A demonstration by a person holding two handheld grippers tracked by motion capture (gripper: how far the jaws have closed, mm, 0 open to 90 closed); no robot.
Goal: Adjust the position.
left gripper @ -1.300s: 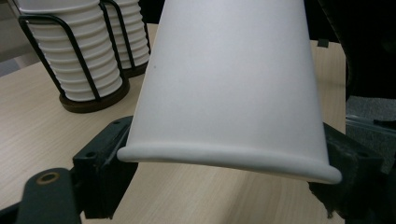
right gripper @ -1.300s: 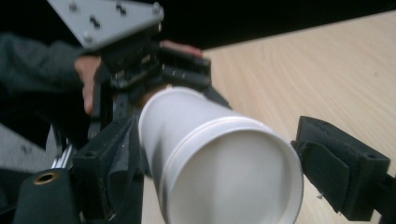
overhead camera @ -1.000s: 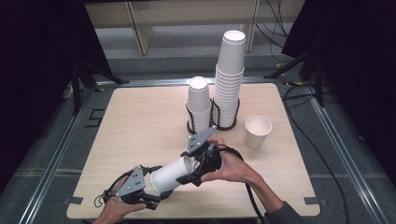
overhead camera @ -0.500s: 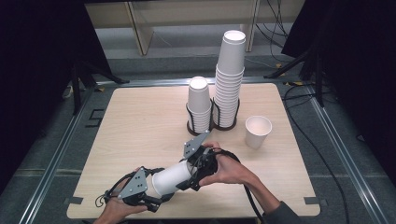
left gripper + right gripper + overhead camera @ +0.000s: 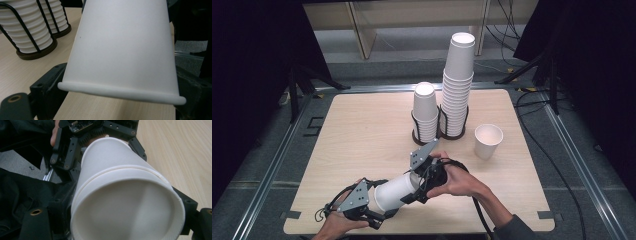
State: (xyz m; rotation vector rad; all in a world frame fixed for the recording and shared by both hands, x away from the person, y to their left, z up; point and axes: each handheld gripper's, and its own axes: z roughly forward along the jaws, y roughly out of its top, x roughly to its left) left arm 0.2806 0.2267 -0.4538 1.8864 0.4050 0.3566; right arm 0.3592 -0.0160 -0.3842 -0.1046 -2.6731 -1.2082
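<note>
Holding a white paper cup (image 5: 394,190) on its side between left gripper (image 5: 379,212) and right gripper (image 5: 417,187), above the bench (image 5: 362,130). Left jaws just opened, flanking the cup; right jaws clamped on its rim end.

No readable text, label, brand, number or sign appears on anything in these views.

- Your cup (image 5: 394,189) is plain white paper, tapered, with a rolled rim.
- It lies tipped on its side, off the bench (image 5: 362,130), near the front edge.
- In the right gripper view it looks like two nested cups (image 5: 125,195).
</note>
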